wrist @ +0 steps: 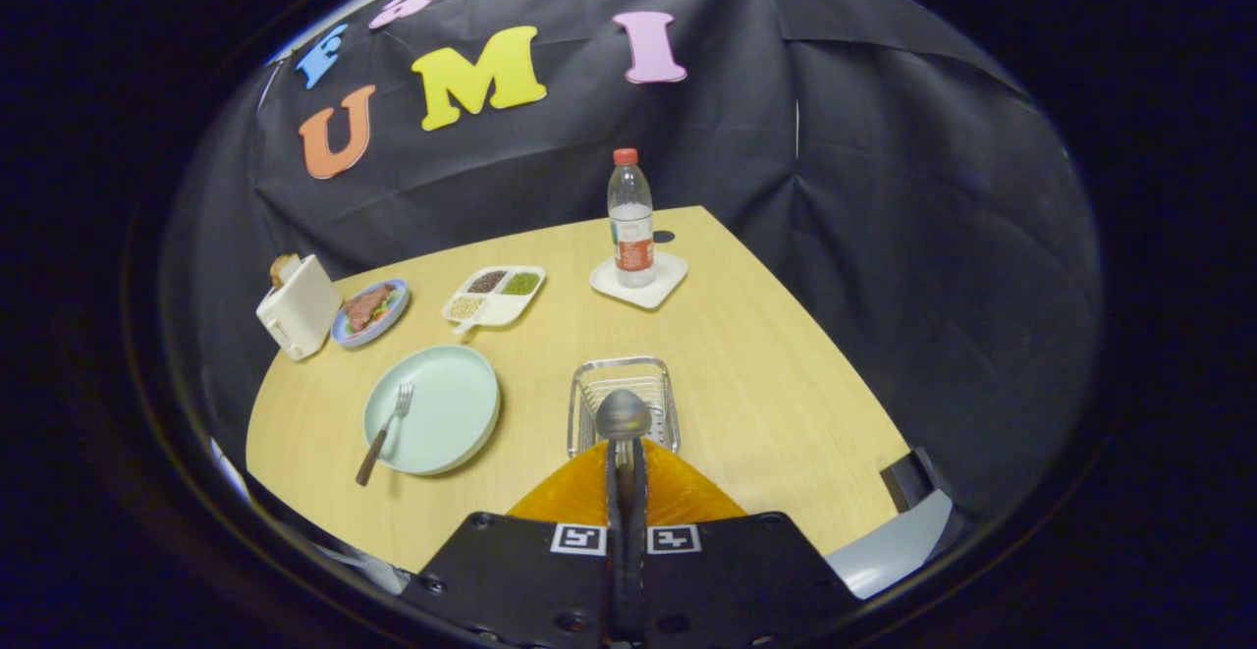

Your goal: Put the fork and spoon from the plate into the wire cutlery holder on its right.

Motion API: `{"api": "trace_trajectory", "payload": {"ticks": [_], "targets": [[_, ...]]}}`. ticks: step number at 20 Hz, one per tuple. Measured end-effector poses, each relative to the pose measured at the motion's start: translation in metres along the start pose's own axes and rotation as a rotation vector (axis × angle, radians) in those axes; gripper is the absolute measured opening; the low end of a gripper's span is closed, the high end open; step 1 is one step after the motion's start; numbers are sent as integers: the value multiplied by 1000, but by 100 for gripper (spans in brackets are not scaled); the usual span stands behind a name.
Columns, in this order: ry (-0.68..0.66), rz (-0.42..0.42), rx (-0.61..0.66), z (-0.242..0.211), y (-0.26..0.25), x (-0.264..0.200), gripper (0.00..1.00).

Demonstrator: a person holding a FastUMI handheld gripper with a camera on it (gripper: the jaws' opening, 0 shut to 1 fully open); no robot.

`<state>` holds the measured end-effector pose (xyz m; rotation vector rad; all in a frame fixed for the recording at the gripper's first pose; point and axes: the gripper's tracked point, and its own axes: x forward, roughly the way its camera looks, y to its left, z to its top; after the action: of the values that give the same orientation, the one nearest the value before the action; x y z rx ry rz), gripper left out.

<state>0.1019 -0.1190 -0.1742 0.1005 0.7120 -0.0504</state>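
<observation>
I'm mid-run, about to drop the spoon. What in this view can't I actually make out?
- Spoon handle: hidden between the shut fingers of the gripper.
- Wire cutlery holder near wall and floor: covered by the spoon bowl and fingers, so the spoon's height above it is unclear.
- Toaster far side: turned away.
- Divided dish contents: too small to identify.
- Fork on the plate: visible.

The gripper (625, 453) is closed on a metal spoon (623, 415), its bowl above the wire cutlery holder (622, 404). At ten o'clock, a wooden-handled fork (385, 433) lies on the pale green round plate (447, 411), on the wooden table (766, 384).
</observation>
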Motion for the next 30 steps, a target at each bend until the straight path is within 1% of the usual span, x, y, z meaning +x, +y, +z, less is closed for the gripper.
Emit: {"api": "trace_trajectory", "payload": {"ticks": [5,8,11,12,13,14,15,17,19,20,23,25,27,30], "targets": [[38,-17,9,2,-2,16,2],[11,-1,20,10,4,15,1],[-36,-20,33,22,2,4,3],[-55,-20,30,26,7,-1,8],[-69,-25,22,28,9,-7,25],[-88,-34,7,30,12,-10,28],[-105,-41,-9,33,16,-17,37],[-147,-46,-20,39,27,-32,52],[-186,-58,-24,42,36,-45,64],[-202,-51,-22,43,44,-51,70],[-231,-35,-37,42,69,-60,81],[-234,-15,-54,38,88,-63,84],[-228,1,-53,34,108,-57,90],[-196,29,-44,22,137,-43,91]]}}
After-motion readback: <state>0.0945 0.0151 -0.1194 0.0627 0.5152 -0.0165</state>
